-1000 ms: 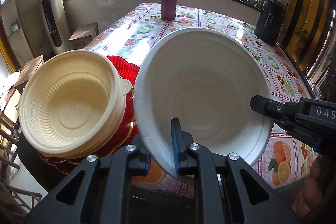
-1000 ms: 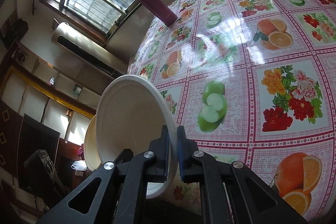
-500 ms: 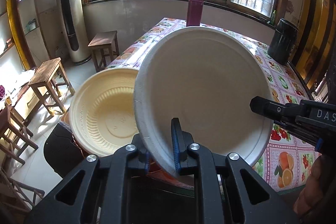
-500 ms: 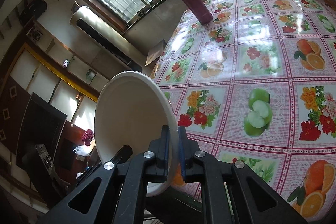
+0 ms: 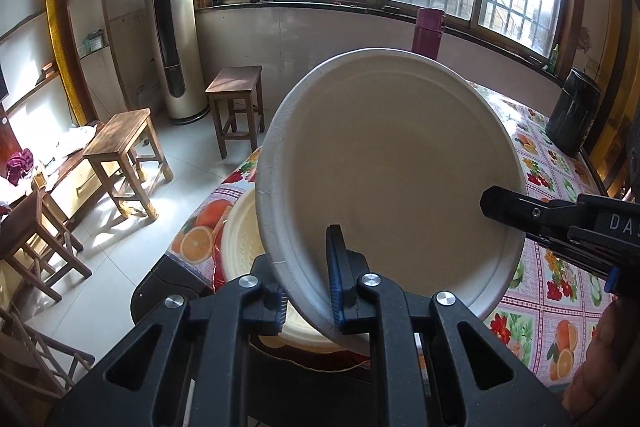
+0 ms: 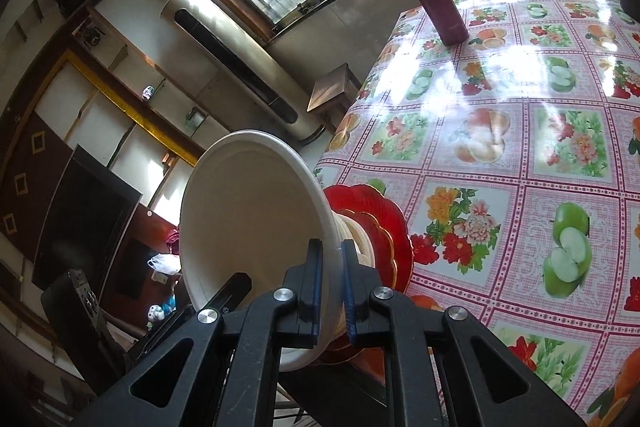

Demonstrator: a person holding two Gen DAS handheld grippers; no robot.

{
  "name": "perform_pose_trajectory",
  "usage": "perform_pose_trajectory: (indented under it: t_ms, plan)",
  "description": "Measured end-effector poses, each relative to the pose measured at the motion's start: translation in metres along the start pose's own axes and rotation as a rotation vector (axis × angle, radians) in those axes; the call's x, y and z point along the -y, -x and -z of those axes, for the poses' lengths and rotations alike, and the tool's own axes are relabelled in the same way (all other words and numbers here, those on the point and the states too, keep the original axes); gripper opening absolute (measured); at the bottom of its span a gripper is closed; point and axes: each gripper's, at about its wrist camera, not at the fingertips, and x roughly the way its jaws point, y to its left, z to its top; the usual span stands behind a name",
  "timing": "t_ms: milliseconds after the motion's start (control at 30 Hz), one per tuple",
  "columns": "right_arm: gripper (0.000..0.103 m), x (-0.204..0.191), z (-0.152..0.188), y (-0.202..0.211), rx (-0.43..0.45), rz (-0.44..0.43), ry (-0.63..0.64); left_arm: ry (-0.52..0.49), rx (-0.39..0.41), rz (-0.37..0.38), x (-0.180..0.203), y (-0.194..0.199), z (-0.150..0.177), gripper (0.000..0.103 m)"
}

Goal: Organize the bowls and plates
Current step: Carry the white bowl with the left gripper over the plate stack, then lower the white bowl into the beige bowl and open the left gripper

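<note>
A white paper bowl (image 5: 392, 163) hangs tilted in the air, its hollow facing the left wrist camera. My left gripper (image 5: 308, 287) is shut on its near rim. My right gripper (image 5: 496, 205) comes in from the right and clamps the rim there. In the right wrist view the right gripper (image 6: 331, 267) is shut on the white bowl (image 6: 248, 219). Under it a cream ribbed bowl (image 5: 240, 247) rests on a red scalloped plate (image 6: 372, 211) at the table's corner.
The table (image 6: 520, 155) has a fruit-print cloth, with a maroon flask (image 5: 428, 31) and a black canister (image 5: 572, 119) standing at its far side. Wooden stools (image 5: 120, 147) stand on the tiled floor to the left, by a tall air conditioner (image 5: 168, 27).
Both grippers have lifted the white bowl and carried it left, so it now hangs over the cream bowl instead of beside it. Both grips stayed on the rim.
</note>
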Motion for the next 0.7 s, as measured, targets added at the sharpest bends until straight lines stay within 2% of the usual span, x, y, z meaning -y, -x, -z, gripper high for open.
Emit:
perform_pose_trajectory:
  t_ms: [400, 600, 700]
  plan:
    - [0.011, -0.006, -0.006, -0.036, -0.047, 0.004, 0.001, 0.022, -0.046, -0.030, -0.013, -0.020, -0.001, 0.015]
    - [0.011, -0.006, -0.006, -0.051, -0.074, 0.006, -0.008, 0.036, -0.093, -0.017, -0.021, -0.031, -0.005, 0.015]
    - [0.011, -0.006, -0.006, -0.055, -0.082, 0.010, -0.016, 0.053, -0.129, 0.015, -0.026, -0.035, -0.005, 0.015]
